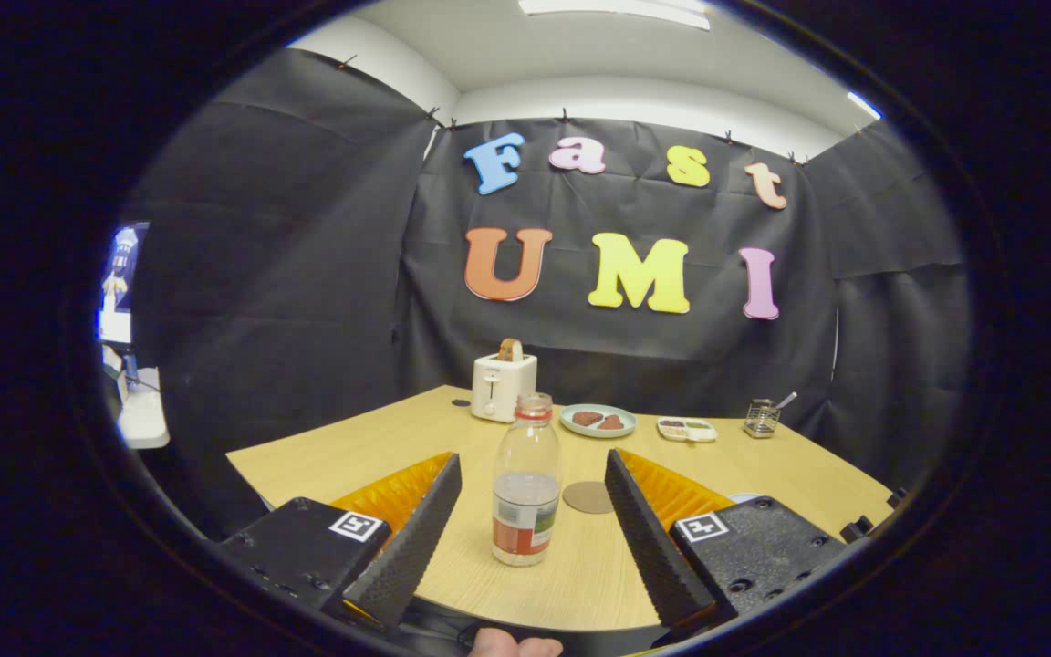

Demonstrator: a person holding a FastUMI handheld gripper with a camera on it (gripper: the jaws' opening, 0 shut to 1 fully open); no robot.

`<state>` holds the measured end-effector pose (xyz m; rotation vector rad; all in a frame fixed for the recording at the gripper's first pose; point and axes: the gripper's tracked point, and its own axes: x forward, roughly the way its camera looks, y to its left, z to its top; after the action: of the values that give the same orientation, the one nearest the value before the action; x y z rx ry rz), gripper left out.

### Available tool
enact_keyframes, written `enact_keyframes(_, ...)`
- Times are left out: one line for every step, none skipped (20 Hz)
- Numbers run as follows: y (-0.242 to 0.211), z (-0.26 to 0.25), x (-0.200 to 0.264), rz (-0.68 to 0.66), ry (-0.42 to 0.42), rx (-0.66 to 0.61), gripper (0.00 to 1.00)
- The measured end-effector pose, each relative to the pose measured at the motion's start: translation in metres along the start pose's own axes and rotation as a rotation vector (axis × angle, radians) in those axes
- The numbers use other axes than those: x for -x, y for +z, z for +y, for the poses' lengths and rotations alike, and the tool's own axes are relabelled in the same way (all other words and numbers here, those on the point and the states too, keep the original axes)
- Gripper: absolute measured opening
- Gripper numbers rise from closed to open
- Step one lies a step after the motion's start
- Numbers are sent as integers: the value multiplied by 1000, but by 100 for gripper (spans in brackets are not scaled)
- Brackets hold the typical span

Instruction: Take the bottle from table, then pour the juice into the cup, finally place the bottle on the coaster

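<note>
Reaching for the bottle with fingers spread

Standing upright on the pale wooden counter [379, 438], a clear plastic bottle [525, 479] sits between the two ridged black fingers of the tool [533, 497], which are spread wide and touch nothing; it has a red neck ring, no cap that I can make out, and a label around its lower half; only a shallow layer of liquid seems to sit near the label, so it will likely be light, a little squashy and smooth. The labelled lower body looks the safest place to grip; the narrow neck would tip more easily. Just beyond it lies a round brown coaster [587, 497]; further back stand a white toaster [503, 386], a plate of food [598, 421], a small divided dish [687, 429] and a wire holder [762, 418]. Bare surface surrounds the bottle; the near edge of the counter runs close beneath the fingers.
</note>
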<state>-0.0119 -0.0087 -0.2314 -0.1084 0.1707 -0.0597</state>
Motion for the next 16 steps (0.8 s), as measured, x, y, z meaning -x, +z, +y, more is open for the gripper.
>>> enact_keyframes(-14,1,-4,10,1,-3,100)
enact_keyframes(-26,2,-9,21,4,-8,100)
enact_keyframes(-36,4,-14,31,7,-13,100)
enact_keyframes(-45,6,-20,42,11,-16,100)
enact_keyframes(-57,7,-26,56,13,-14,100)
enact_keyframes(-63,7,-30,66,12,-8,100)
enact_keyframes(-70,7,-35,73,6,-1,100)
enact_keyframes(-76,6,-40,80,-1,5,100)
enact_keyframes(-82,7,-46,88,-4,7,100)
enact_keyframes(-86,7,-52,99,-3,2,100)
enact_keyframes(-89,9,-57,101,0,-1,100)
enact_keyframes(-89,10,-61,106,-2,5,100)
enact_keyframes(-91,9,-65,113,-7,15,100)
enact_keyframes(-91,9,-69,117,-8,21,100)
enact_keyframes(-93,8,-74,124,-8,30,100)
enact_keyframes(-94,9,-78,129,-1,37,100)
